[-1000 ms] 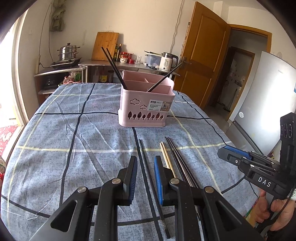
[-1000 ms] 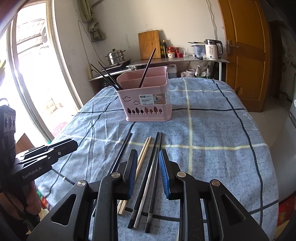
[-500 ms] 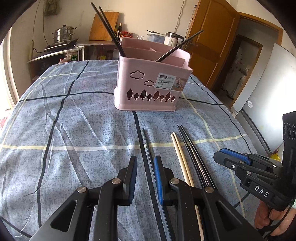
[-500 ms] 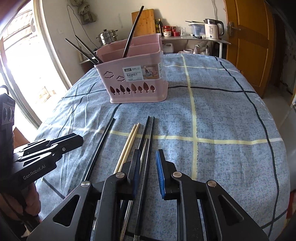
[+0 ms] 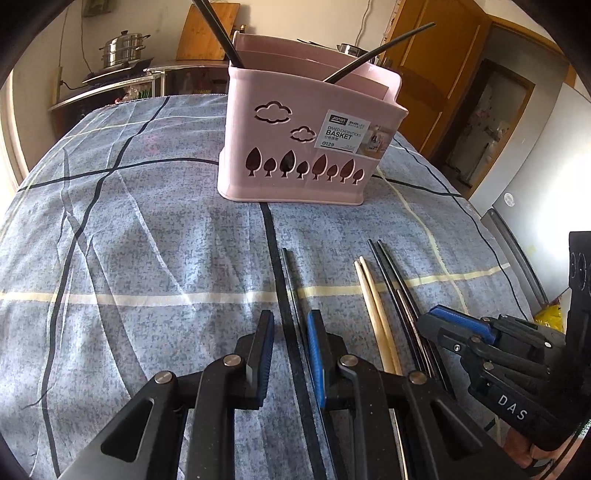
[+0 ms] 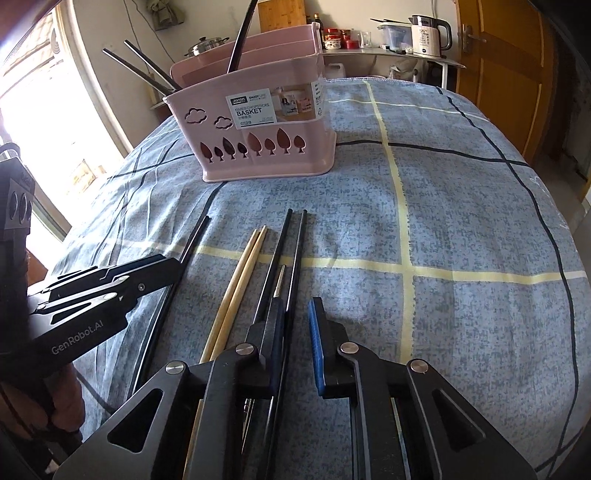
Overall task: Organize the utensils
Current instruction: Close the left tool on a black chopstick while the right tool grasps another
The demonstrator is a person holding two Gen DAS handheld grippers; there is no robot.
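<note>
A pink divided chopstick basket (image 5: pixel 306 147) (image 6: pixel 258 122) stands mid-table with a few black chopsticks leaning in it. On the cloth in front lie a single black chopstick (image 5: pixel 290 280) (image 6: pixel 192 240), a wooden pair (image 5: pixel 373 299) (image 6: pixel 243 266), a black pair (image 5: pixel 395 280) (image 6: pixel 291 251) and a thin metal stick (image 6: pixel 280 280). My left gripper (image 5: pixel 290 325) is open, low over the cloth, its jaws straddling the single black chopstick. My right gripper (image 6: pixel 297 314) is open, low over the black pair; one black chopstick runs between its jaws.
The table wears a blue checked cloth (image 5: pixel 147 240). A counter behind holds a steamer pot (image 5: pixel 123 50), cutting board (image 6: pixel 280 14) and kettle (image 6: pixel 428 33). A wooden door (image 6: pixel 495 74) and a fridge (image 5: pixel 535 177) are to the right.
Both grippers have moved forward and down toward the chopsticks on the cloth. The basket looms larger. The jaws of both stay open.
</note>
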